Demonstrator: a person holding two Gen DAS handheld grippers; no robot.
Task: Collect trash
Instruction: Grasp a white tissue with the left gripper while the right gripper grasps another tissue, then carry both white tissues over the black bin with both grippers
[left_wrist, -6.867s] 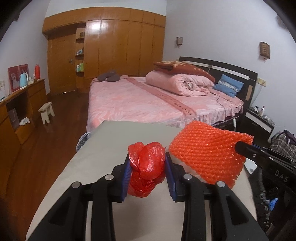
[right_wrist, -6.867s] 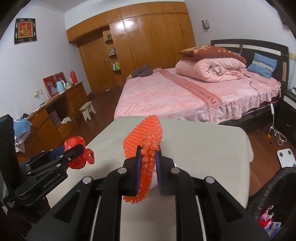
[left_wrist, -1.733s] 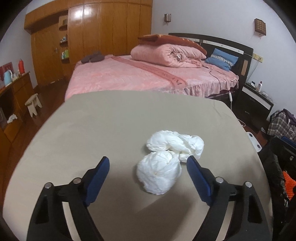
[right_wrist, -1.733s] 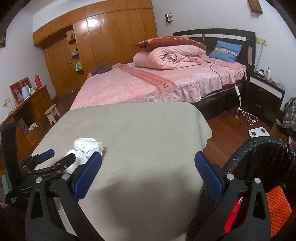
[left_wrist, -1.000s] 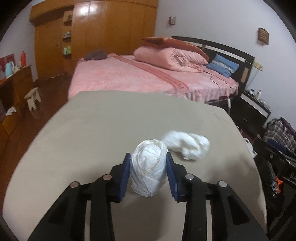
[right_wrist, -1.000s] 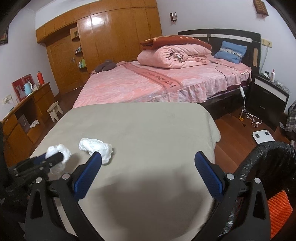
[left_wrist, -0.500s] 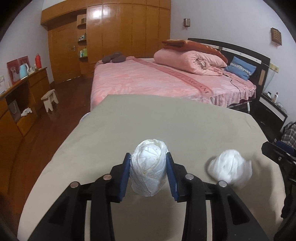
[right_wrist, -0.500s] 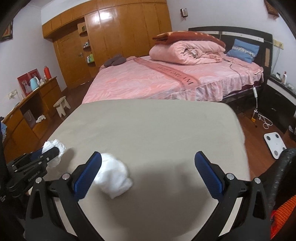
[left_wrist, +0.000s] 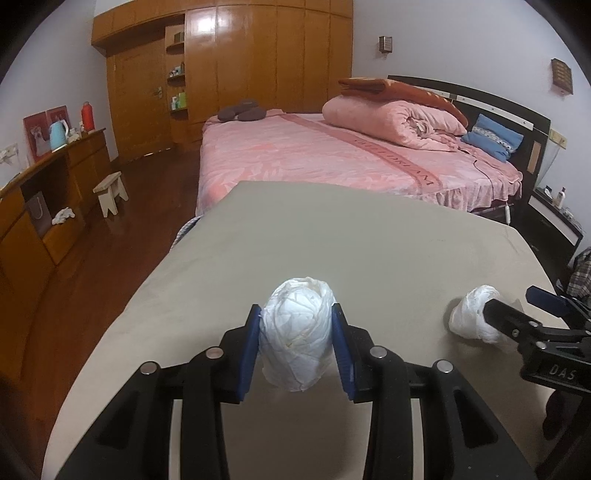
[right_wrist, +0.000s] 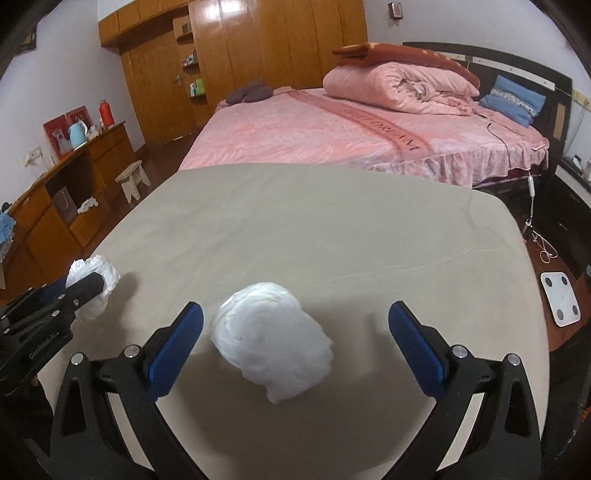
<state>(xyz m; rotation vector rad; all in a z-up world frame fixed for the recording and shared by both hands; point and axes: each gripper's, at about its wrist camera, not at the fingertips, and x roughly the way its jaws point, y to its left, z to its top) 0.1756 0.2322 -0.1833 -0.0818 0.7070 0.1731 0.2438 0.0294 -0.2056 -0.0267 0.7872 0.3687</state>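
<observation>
Right wrist view: the right gripper (right_wrist: 295, 341) has its blue fingers (right_wrist: 175, 341) spread wide apart, one on each side of a loose white wad (right_wrist: 271, 338) that lies on the beige-covered table (right_wrist: 332, 229). The wad sits between the fingers but off centre, close to the left finger and well clear of the right one; no contact is visible. Its longer axis runs obliquely, from far left to near right, roughly across the line of closing. Judged from this pose, the coming grasp turns on a small shift to the left to centre the wad before the fingers come together, since an uneven closing could nudge the light wad sideways.

Left wrist view: the left gripper (left_wrist: 297, 341) is clamped on a second wad (left_wrist: 295, 332), a rounded white ball pinched at its sides and held above the table at the near edge. The right gripper enters this view at the right, one finger passing in front of the loose wad. Both grippers point toward the far pink bed (left_wrist: 332, 155), roughly level and side by side.
</observation>
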